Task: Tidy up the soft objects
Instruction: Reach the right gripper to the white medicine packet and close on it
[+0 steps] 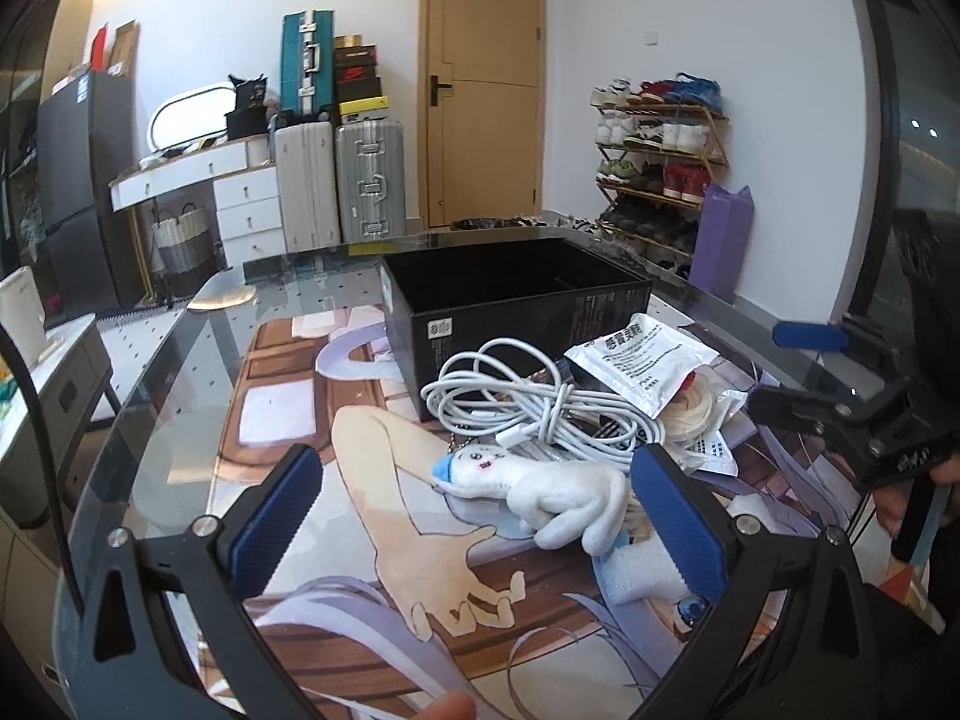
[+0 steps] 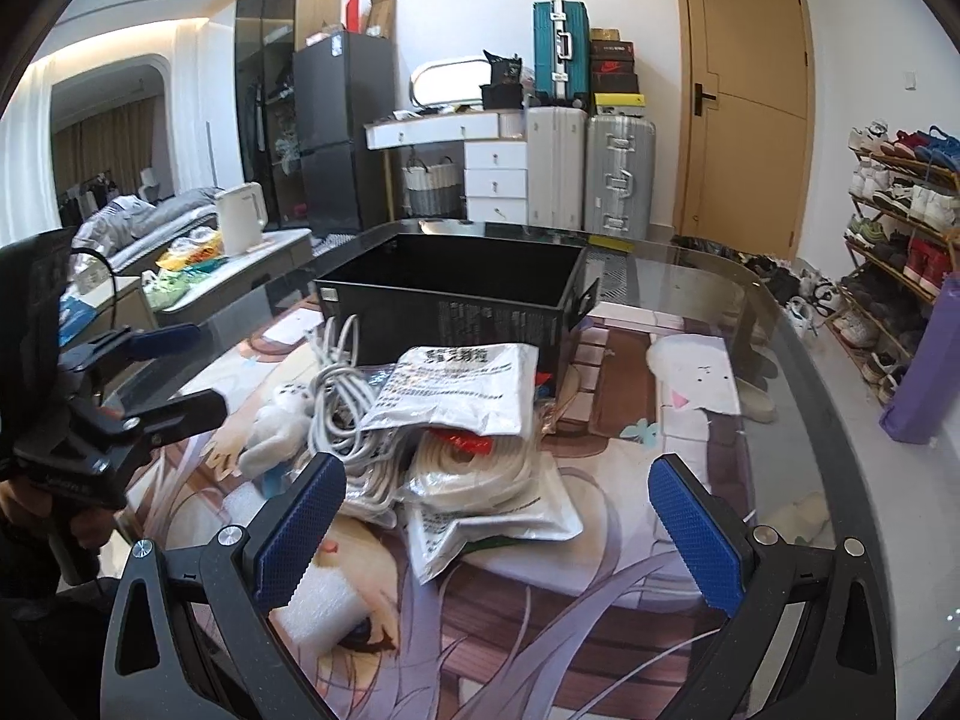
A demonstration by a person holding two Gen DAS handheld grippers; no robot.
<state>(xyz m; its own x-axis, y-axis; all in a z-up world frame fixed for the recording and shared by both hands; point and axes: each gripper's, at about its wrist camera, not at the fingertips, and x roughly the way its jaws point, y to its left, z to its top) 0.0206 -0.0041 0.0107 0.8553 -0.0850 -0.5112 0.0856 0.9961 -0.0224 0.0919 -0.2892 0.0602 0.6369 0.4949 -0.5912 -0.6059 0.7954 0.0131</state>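
A white plush toy (image 1: pixel 540 495) lies on the table mat between the tips of my open left gripper (image 1: pixel 474 516), nearer the right finger; it also shows in the right wrist view (image 2: pixel 273 432). Behind it lie a coiled white cable (image 1: pixel 528 408), a silver foil packet (image 1: pixel 642 363) and an empty black box (image 1: pixel 516 300). My right gripper (image 2: pixel 498 531) is open and empty above a clear bag of coiled white cord (image 2: pixel 480 480), under the foil packet (image 2: pixel 456 393). A white foam piece (image 2: pixel 321 606) lies by its left finger.
The glass table (image 2: pixel 780 324) carries an anime print mat (image 1: pixel 288 396). The black box (image 2: pixel 450 300) stands at the back middle. The other gripper shows at the right edge (image 1: pixel 840 408) and left edge (image 2: pixel 120 396). Suitcases, a shoe rack and a door stand beyond.
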